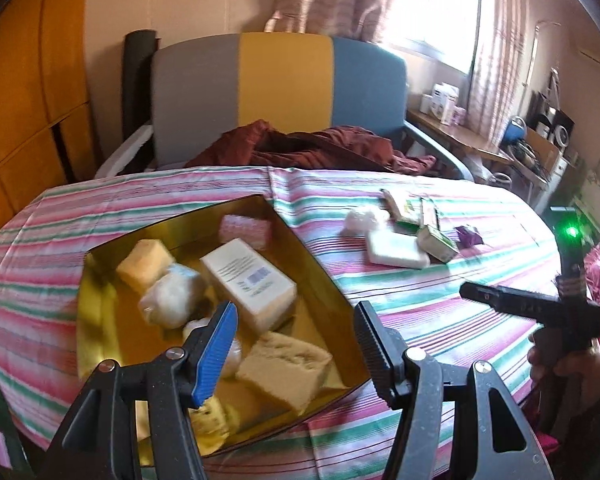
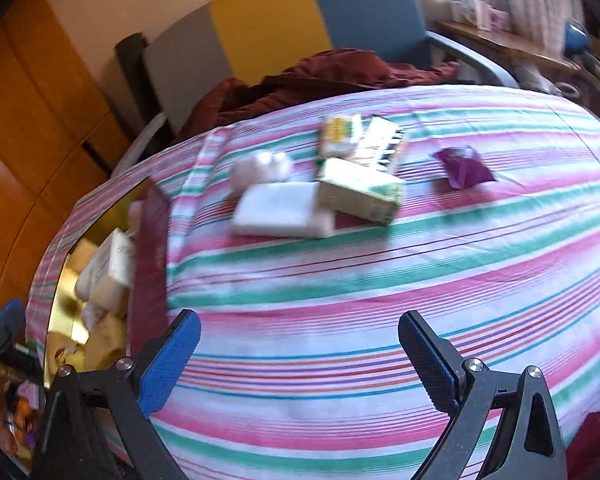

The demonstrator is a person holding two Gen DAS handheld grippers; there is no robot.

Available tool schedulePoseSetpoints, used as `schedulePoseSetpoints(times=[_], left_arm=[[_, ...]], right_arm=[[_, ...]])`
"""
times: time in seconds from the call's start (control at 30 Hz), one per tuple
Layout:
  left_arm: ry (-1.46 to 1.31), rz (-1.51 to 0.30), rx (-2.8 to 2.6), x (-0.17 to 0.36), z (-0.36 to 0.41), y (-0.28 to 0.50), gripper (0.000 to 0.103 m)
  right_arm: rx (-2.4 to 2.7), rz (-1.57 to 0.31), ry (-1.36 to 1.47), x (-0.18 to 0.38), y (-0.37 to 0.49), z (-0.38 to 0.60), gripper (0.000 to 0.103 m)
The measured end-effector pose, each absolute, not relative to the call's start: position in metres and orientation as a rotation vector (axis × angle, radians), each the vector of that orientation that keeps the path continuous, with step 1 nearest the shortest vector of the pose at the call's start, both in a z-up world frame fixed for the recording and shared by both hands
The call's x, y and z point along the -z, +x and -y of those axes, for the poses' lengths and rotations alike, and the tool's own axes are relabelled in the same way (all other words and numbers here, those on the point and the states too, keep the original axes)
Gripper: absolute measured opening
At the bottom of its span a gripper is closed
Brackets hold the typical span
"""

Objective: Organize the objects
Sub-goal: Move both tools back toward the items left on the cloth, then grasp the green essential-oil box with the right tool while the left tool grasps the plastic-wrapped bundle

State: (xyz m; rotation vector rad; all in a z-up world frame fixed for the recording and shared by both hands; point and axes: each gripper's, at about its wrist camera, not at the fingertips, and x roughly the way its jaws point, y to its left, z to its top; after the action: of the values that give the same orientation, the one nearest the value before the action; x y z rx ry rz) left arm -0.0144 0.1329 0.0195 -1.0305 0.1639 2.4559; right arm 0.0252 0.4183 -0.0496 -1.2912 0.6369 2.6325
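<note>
A gold-lined box (image 1: 332, 280) sits on the striped cloth and holds a white carton (image 1: 248, 284), tan sponge blocks (image 1: 288, 368), a white wrapped ball (image 1: 172, 296) and a pink block (image 1: 246, 230). My left gripper (image 1: 296, 340) hovers open over the box's near right corner, with nothing between its fingers. To the right lie loose items: a white bar (image 2: 280, 210), a green carton (image 2: 360, 192), a white wad (image 2: 260, 168), small packets (image 2: 338, 134) and a purple wrapper (image 2: 464, 168). My right gripper (image 2: 300, 352) stands open above bare cloth, short of these items.
The striped cloth (image 2: 380, 280) covers a rounded table. Behind it stands a chair (image 1: 284, 84) with a grey, yellow and blue back and dark red fabric (image 1: 320, 148) on its seat. A wooden wardrobe (image 1: 28, 100) is at the left, a cluttered desk (image 1: 480, 140) at the right. A hand (image 1: 560, 360) holds the right gripper.
</note>
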Motion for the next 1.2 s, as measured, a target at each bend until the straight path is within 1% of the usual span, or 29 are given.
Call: schedulePoseSetpoints(times=[0.07,0.2,0.27,0.5,0.63,0.73,0.83,0.87,0.9,0.93,1.03,1.2], left_arm=[[-1.025,-0.176,-2.431,-0.019,-0.142,-0.014,0.061],[-1.028,-0.193,-2.392,-0.015,-0.152,-0.013,0.061],[-1.036,-0.2,-2.38,-0.013,-0.156,-0.013,0.061],[-1.062,-0.201,-2.355,-0.006,-0.162,-0.016,0.061],[-1.073,-0.194,-2.34,-0.005,-0.165,-0.021,0.061],[-1.082,-0.196,-2.323,-0.003,-0.17,-0.025,0.061],[-1.082,-0.204,-2.3,-0.003,-0.178,-0.029,0.061],[-1.077,-0.211,-2.293,-0.004,-0.181,-0.029,0.061],[-1.075,-0.217,-2.287,-0.004,-0.185,-0.031,0.061],[-1.075,-0.22,-2.281,-0.005,-0.188,-0.032,0.061],[-1.076,-0.207,-2.249,-0.009,-0.199,-0.038,0.061],[-1.09,-0.203,-2.228,-0.016,-0.221,-0.057,0.061]], right_arm=[[-2.606,-0.665,-1.271,0.049,0.02,-0.43,0.1],[-2.582,-0.622,-1.259,0.046,-0.001,-0.445,0.1],[-2.559,-0.694,-1.251,0.048,-0.012,-0.455,0.102],[-2.437,-0.926,-1.217,0.071,-0.052,-0.488,0.103],[-2.421,-0.931,-1.244,0.08,-0.07,-0.49,0.103],[-2.421,-0.88,-1.283,0.086,-0.082,-0.486,0.102],[-2.408,-0.818,-1.307,0.089,-0.088,-0.487,0.092],[-2.407,-0.817,-1.33,0.092,-0.09,-0.488,0.083],[-2.411,-0.811,-1.342,0.094,-0.09,-0.488,0.075],[-2.423,-0.793,-1.343,0.093,-0.089,-0.488,0.073],[-2.462,-0.753,-1.367,0.089,-0.085,-0.487,0.073],[-2.562,-0.593,-1.369,0.065,-0.058,-0.483,0.073]])
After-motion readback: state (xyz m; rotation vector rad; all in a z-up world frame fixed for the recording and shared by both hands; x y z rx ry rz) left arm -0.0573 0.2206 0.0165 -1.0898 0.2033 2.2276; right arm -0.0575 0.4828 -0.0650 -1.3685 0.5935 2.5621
